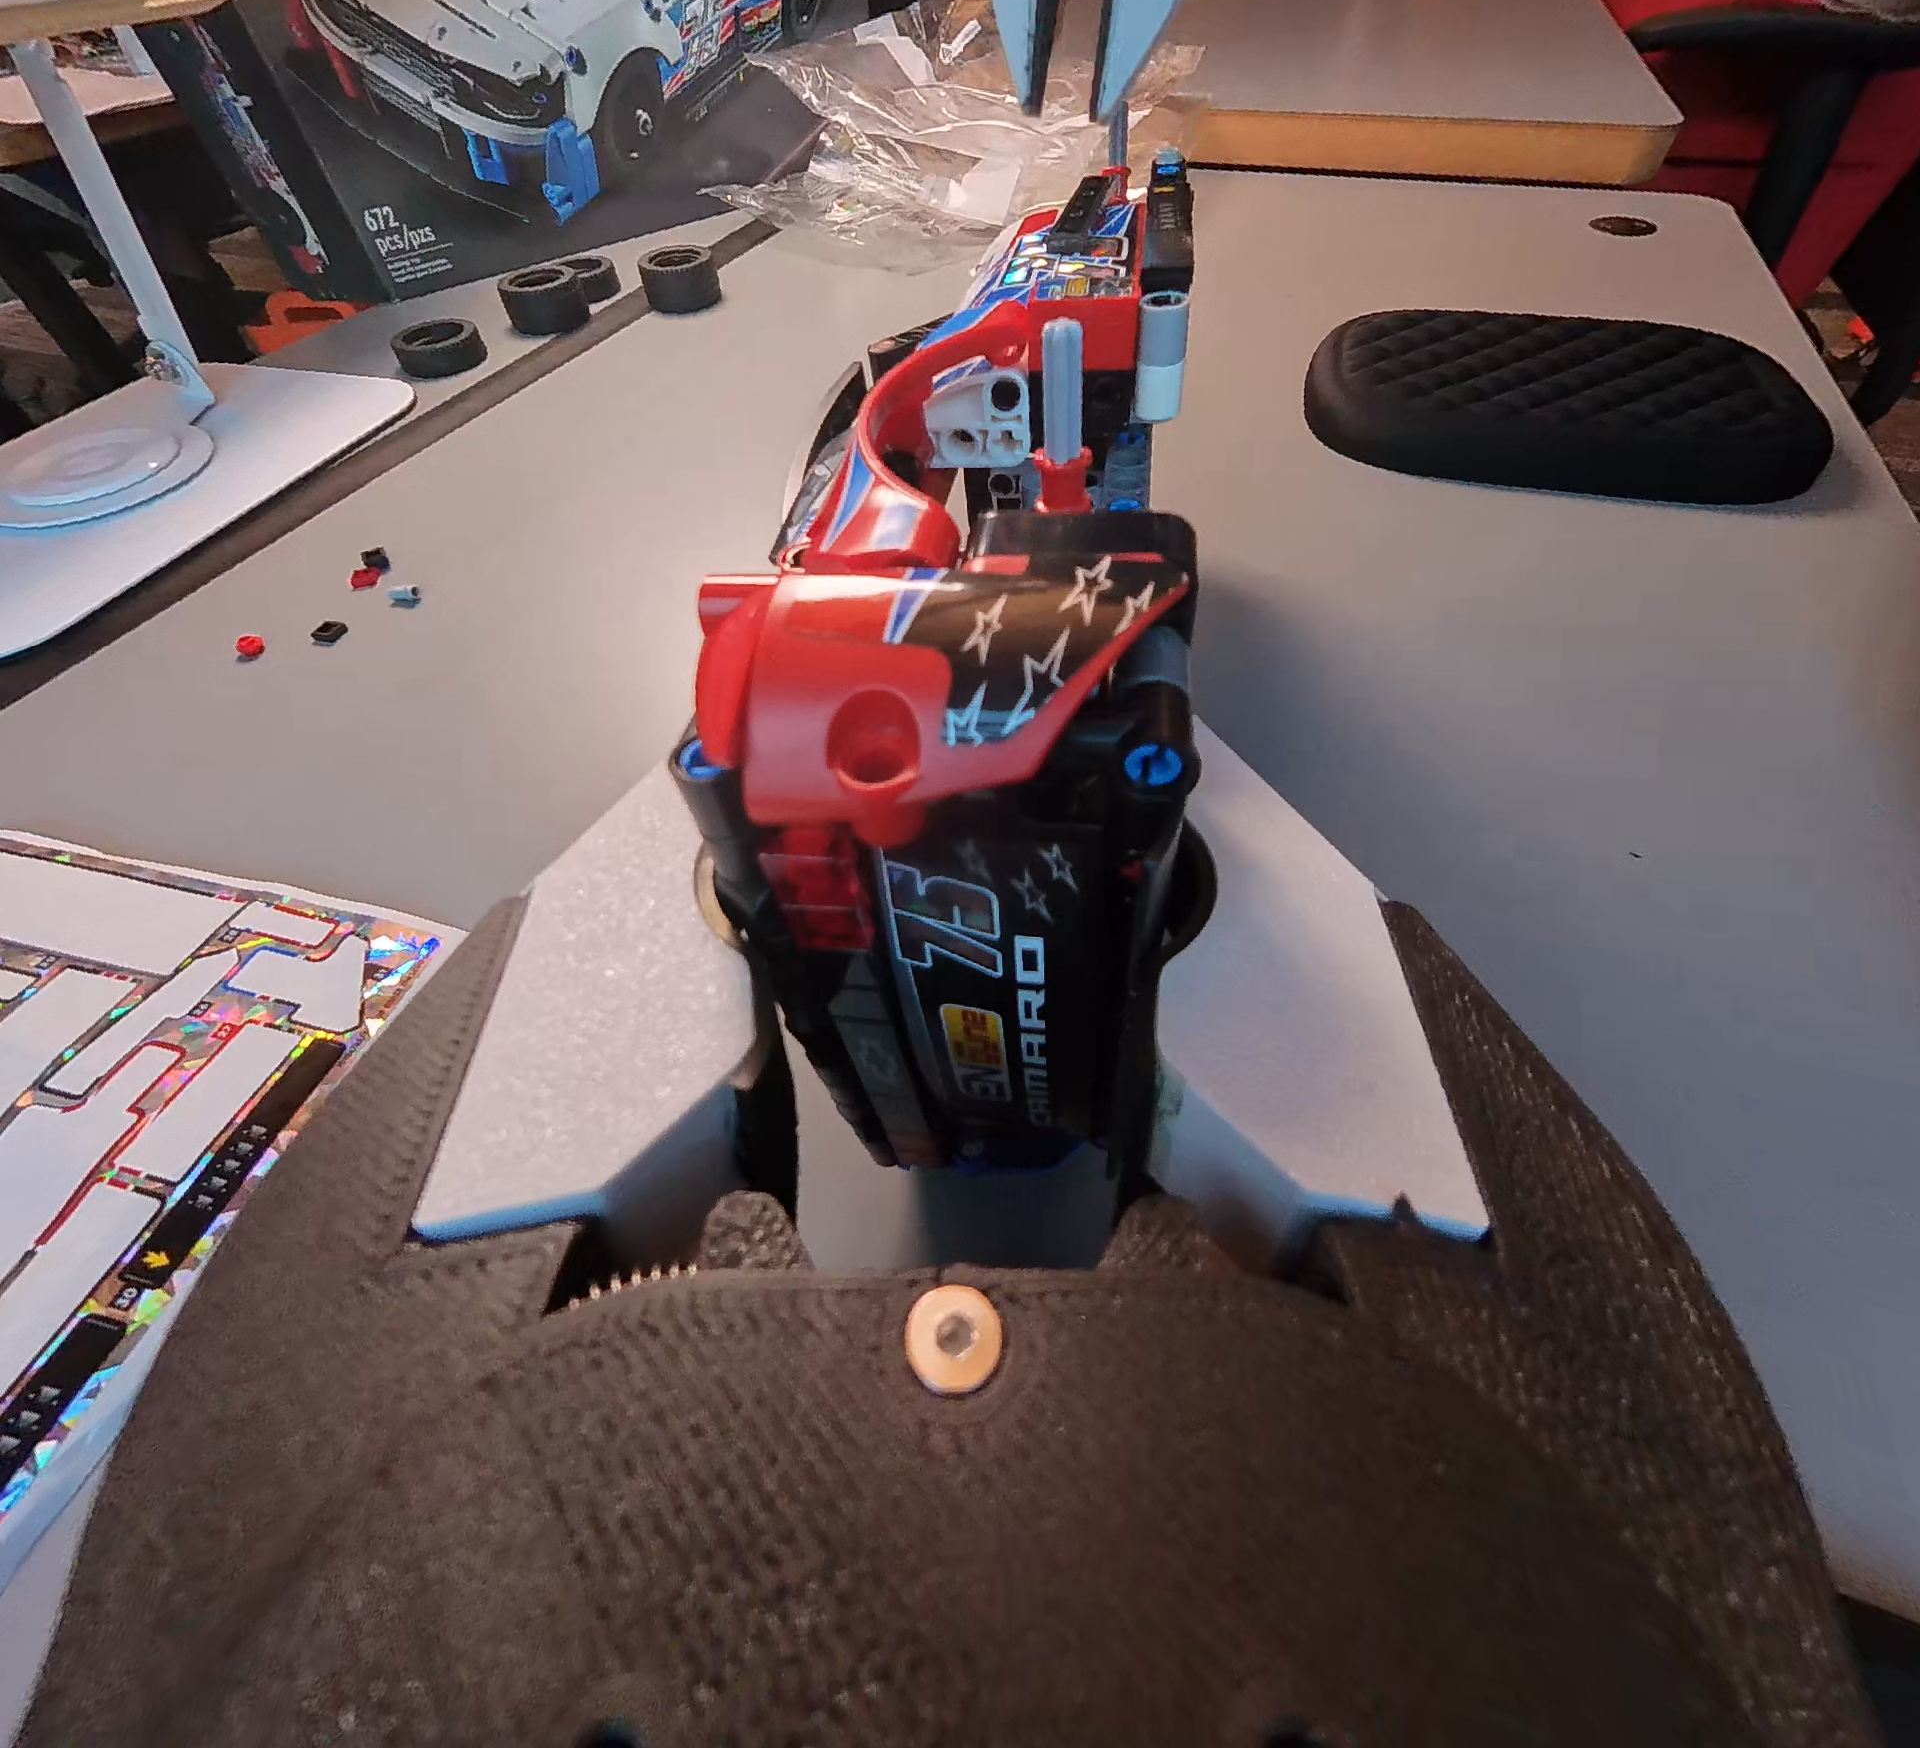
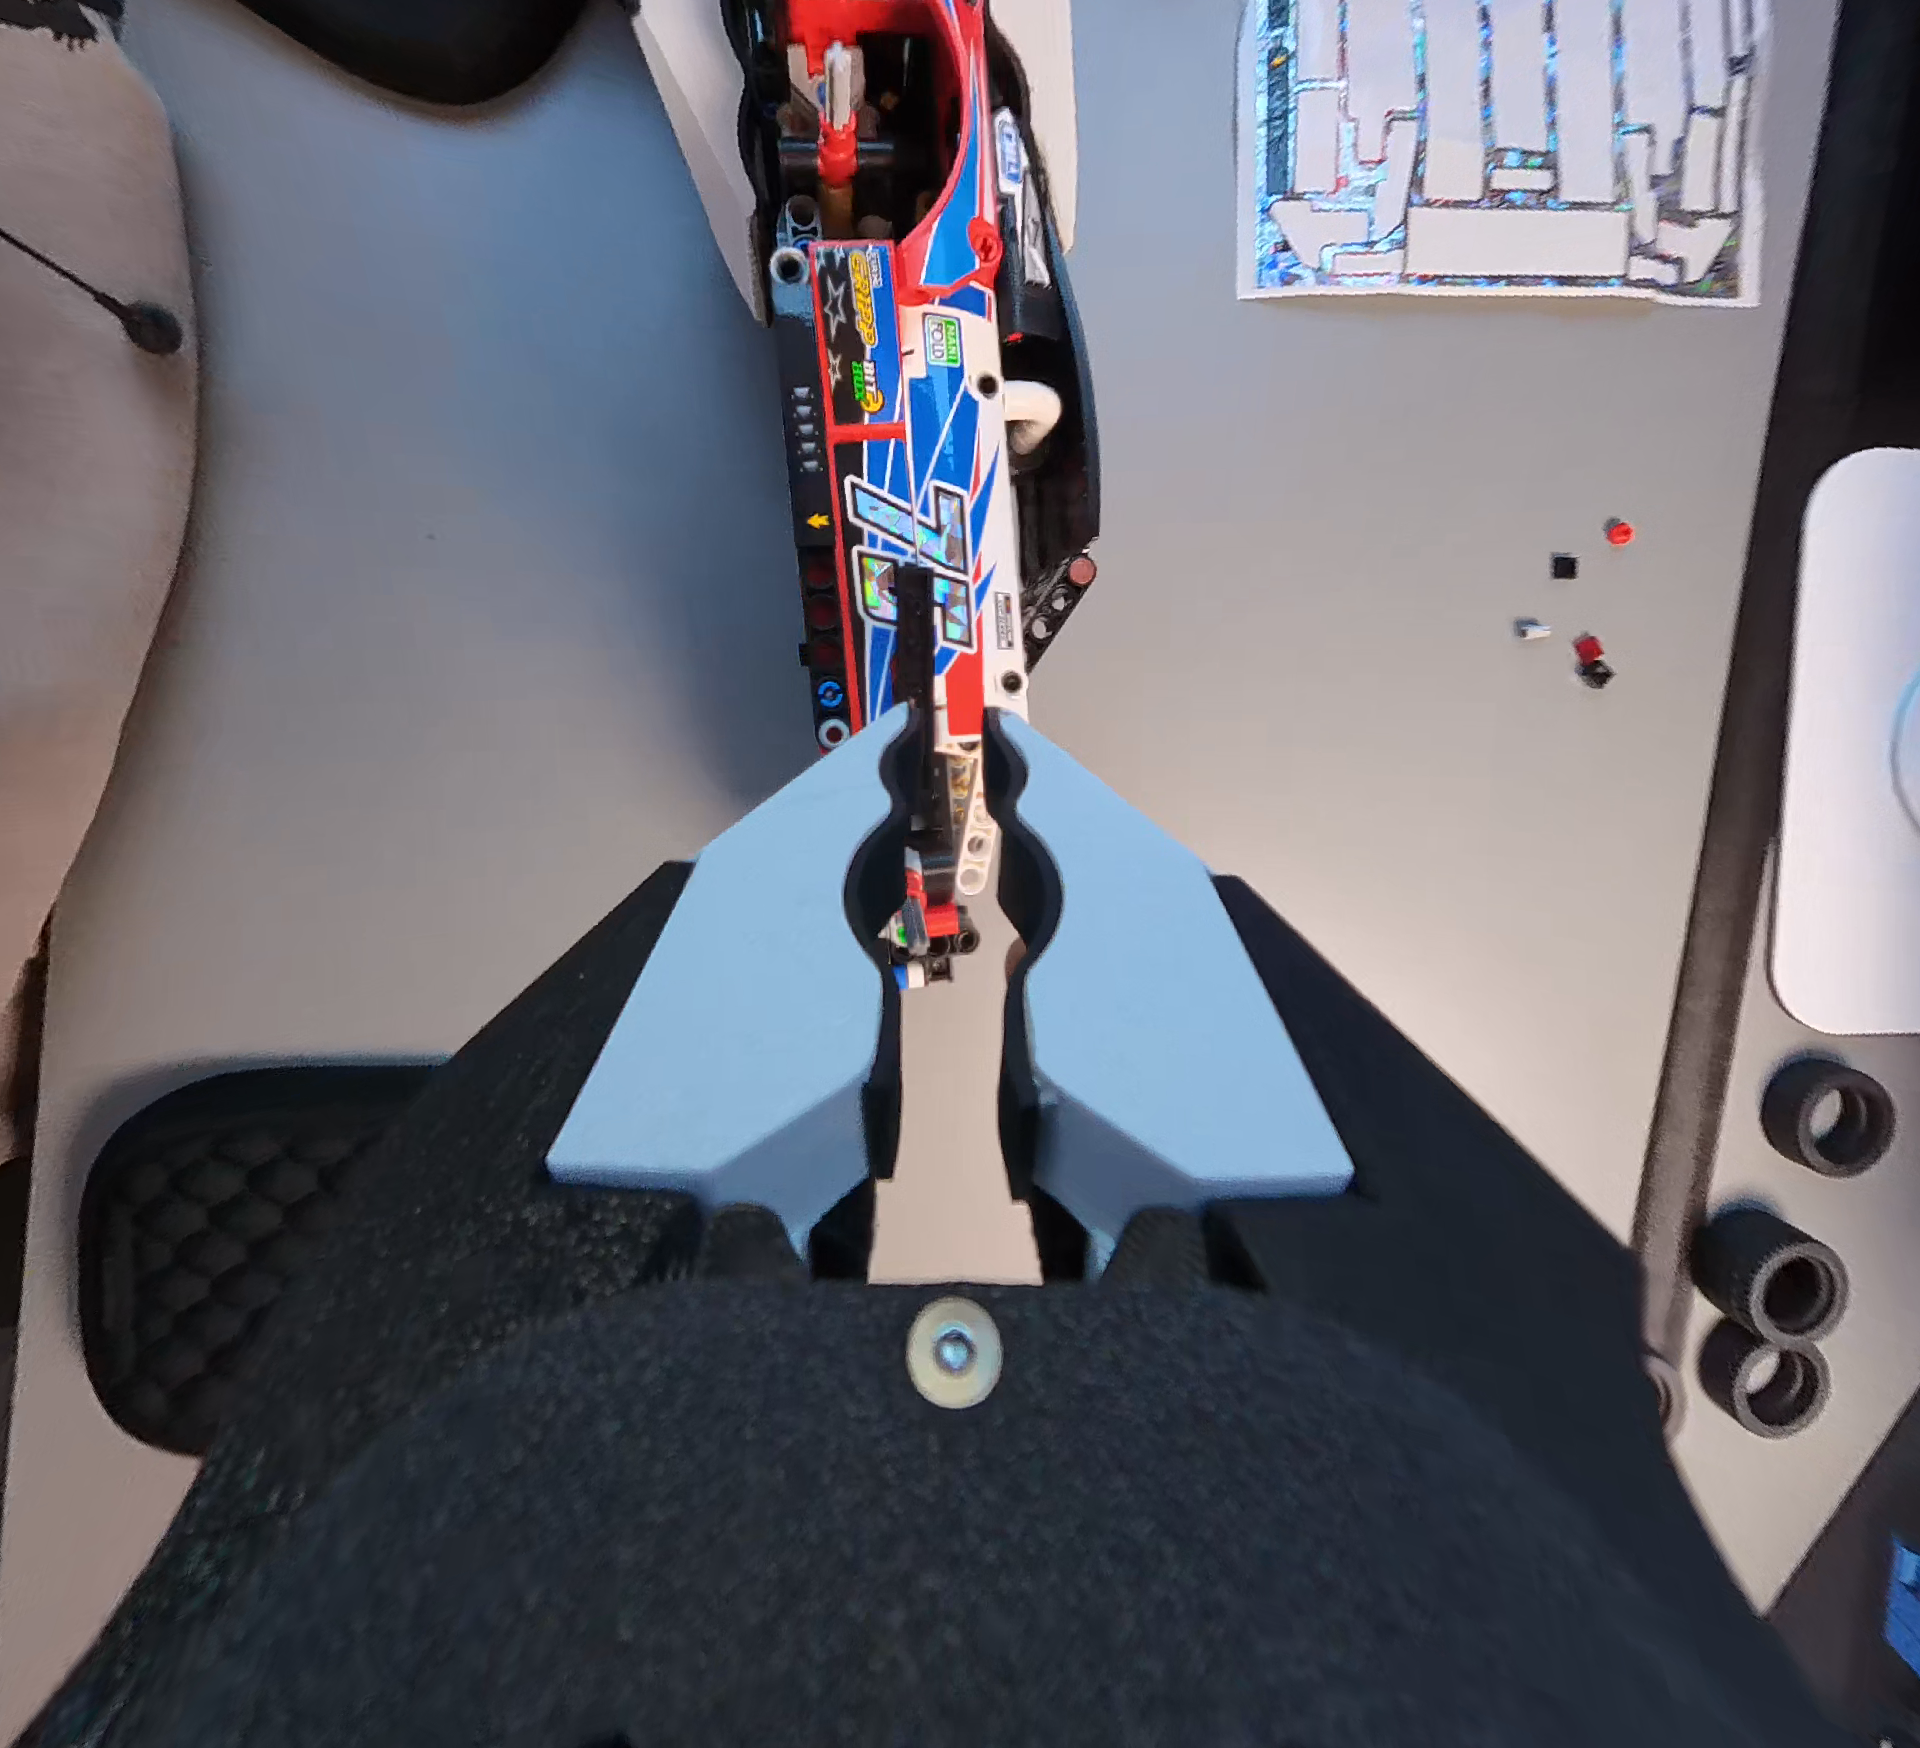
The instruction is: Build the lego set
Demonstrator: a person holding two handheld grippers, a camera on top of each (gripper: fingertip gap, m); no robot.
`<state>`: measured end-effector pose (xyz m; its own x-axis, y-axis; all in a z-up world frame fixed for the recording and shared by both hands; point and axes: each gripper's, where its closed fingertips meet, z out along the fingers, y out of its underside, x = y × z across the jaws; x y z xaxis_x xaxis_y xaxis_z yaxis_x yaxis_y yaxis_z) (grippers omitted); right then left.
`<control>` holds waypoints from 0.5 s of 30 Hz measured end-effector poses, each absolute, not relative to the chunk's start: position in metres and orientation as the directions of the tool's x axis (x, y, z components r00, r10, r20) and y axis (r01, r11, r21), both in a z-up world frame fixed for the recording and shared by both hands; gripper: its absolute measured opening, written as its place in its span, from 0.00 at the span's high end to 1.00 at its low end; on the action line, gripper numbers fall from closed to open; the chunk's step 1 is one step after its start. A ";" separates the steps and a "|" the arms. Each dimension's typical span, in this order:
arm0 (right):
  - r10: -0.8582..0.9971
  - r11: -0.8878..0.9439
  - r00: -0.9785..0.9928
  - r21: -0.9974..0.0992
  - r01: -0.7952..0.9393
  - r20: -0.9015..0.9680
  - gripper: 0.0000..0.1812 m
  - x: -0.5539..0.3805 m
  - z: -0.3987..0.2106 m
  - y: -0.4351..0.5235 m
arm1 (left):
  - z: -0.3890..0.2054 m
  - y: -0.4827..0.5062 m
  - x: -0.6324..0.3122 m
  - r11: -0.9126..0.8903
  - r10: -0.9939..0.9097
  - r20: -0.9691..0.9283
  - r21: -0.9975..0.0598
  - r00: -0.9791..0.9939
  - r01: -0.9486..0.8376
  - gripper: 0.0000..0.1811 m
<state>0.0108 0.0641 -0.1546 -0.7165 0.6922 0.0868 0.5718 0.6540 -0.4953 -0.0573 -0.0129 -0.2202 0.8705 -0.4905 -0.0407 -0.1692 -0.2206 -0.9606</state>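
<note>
Between both grippers, left gripper (image 1: 940, 877) clamps the car body (image 1: 966, 763); right gripper (image 2: 951, 742) seemingly pinches a black piece (image 2: 914, 649). Uneven pull could pop panels.

We note even indoor light, warmer in left wrist view. Fisheye bending at edges. Sticker sheet (image 2: 1501, 62) beyond the tongs glares; edges right of them smear.

Sticker lettering and number on car body (image 1: 956, 971); printed lettering on box (image 1: 416, 171).
</note>
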 end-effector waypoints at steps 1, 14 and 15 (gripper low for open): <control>0.684 0.661 -0.726 -0.483 0.574 0.072 0.95 0.011 -0.159 0.064 | -0.220 -0.013 -0.057 -0.220 -0.491 -0.041 -0.961 0.870 -0.170 0.58; 0.670 0.672 -0.733 -0.515 0.533 0.116 1.00 0.020 -0.149 0.061 | -0.220 -0.014 -0.058 -0.226 -0.491 -0.032 -0.960 0.871 -0.163 0.58; 0.678 0.659 -0.723 -0.544 0.520 0.130 1.00 0.027 -0.139 0.057 | -0.221 -0.014 -0.058 -0.228 -0.489 -0.031 -0.960 0.872 -0.162 0.58</control>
<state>0.0274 0.0567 -0.1395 -0.7233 0.6782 0.1303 0.5197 0.6588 -0.5439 -0.0578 -0.0138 -0.2206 0.8716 -0.4892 -0.0308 -0.1617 -0.2276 -0.9602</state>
